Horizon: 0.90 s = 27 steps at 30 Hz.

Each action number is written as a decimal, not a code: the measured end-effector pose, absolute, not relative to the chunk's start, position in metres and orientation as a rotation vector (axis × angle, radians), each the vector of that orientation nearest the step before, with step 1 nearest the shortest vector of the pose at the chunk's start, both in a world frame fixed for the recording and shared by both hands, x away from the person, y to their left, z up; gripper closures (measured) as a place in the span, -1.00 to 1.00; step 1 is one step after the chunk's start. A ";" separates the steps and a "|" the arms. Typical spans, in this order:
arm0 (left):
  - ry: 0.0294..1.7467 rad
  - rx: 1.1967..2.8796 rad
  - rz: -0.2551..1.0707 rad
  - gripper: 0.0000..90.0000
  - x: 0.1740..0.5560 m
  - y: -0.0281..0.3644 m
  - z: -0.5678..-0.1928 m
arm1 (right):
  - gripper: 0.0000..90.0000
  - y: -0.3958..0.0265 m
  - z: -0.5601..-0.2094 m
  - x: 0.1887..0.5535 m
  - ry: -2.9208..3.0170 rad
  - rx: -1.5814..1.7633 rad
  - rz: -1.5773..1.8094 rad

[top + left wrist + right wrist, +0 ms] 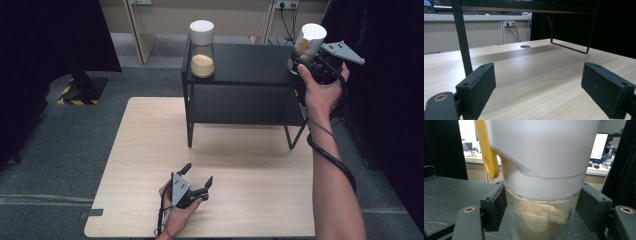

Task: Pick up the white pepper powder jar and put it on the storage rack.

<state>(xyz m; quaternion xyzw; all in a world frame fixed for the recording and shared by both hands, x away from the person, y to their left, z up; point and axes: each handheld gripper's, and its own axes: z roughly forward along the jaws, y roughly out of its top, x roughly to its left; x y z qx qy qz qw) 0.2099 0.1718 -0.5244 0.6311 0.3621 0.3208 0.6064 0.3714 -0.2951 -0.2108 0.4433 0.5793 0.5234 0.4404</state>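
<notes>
Right gripper [307,62] fingers pinch the white-lidded jar [541,195] at upper right over the shelf [250,65], unreleased; left gripper [197,182] fingers spread on the desk [250,200].

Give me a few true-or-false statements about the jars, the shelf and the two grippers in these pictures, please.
1. The right gripper is closed on a glass jar with a white lid. True.
2. The left gripper holds a jar. False: its jaws stand open over the wooden table, with nothing between them.
3. A second jar stands on the black shelf. True.
4. The second jar has a black lid. False: it is white.
5. The shelf stands on the floor. False: it stands on the table.
</notes>
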 end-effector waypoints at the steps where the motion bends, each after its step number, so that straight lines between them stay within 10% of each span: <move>1: 0.837 1.460 0.740 -0.74 0.210 0.172 -0.524 | -0.33 -0.295 -0.211 0.372 1.438 1.103 1.300; 27: 0.838 1.458 0.740 -0.74 0.210 0.172 -0.524 | -0.76 -0.299 -0.201 0.372 1.470 1.137 1.317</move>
